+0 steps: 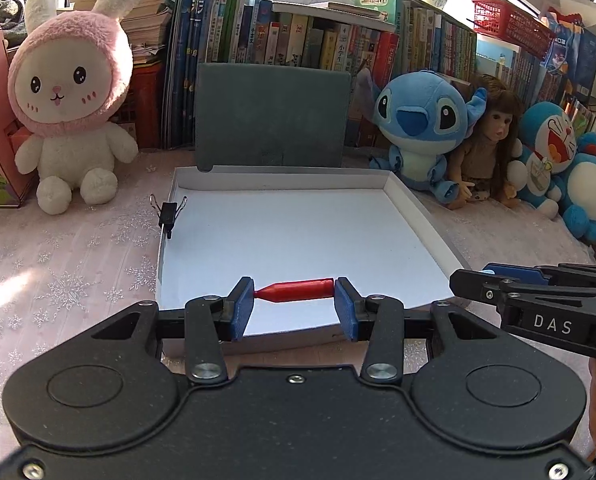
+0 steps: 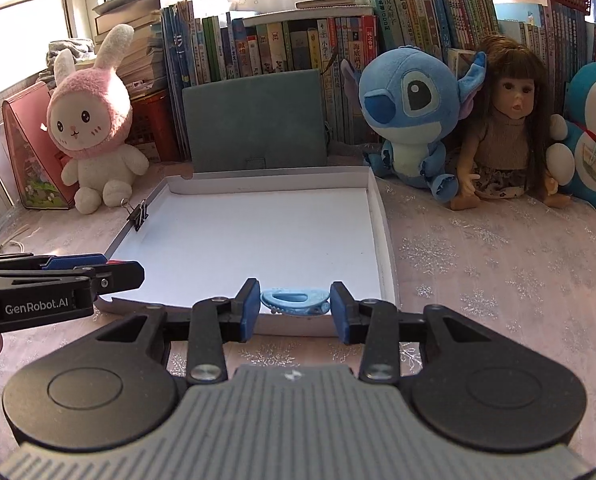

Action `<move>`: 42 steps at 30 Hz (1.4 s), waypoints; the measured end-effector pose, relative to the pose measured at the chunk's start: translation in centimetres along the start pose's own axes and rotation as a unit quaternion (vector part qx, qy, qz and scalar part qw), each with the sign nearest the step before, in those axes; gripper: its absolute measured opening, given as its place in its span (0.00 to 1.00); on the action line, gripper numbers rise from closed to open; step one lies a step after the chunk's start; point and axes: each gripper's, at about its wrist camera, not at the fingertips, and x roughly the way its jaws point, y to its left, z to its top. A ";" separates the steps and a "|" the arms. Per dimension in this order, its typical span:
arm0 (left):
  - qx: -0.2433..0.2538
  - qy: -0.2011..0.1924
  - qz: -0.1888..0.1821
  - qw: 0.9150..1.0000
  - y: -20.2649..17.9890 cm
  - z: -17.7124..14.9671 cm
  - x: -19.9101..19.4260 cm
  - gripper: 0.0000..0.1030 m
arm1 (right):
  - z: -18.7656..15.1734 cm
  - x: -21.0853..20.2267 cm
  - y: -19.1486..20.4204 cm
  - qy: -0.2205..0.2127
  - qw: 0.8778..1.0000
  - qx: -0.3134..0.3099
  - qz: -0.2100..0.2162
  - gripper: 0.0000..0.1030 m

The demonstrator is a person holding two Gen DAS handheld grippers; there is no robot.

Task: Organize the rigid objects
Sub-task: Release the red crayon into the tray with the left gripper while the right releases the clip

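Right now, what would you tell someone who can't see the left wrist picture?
The left gripper holds a red bullet-shaped piece above a shallow white box. A black binder clip grips the box's left wall.

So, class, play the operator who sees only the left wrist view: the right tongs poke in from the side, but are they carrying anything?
Observer: Yes. The right tongs grip a light blue clip between their pads.
Operator: Where is it relative to the white tray?
Observer: Over the near edge of the white tray.
Operator: Do my left tongs show from there?
Observer: Only side-on, the left tongs at the tray's left corner; their load is hidden.
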 end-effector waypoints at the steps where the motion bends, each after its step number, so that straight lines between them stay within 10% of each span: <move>1: -0.002 0.001 0.002 1.000 0.0 0.5 0.5 0.40 | 0.5 0.5 0.0 0.003 1.000 -0.002 0.001 0.43; 19: -0.038 0.079 0.070 0.994 1.1 4.6 11.2 0.40 | 4.8 11.2 -0.6 0.073 0.996 0.029 -0.037 0.43; 42: -0.037 0.089 0.086 0.992 0.7 4.4 14.4 0.40 | 4.8 14.5 -0.2 0.091 0.995 0.025 -0.038 0.43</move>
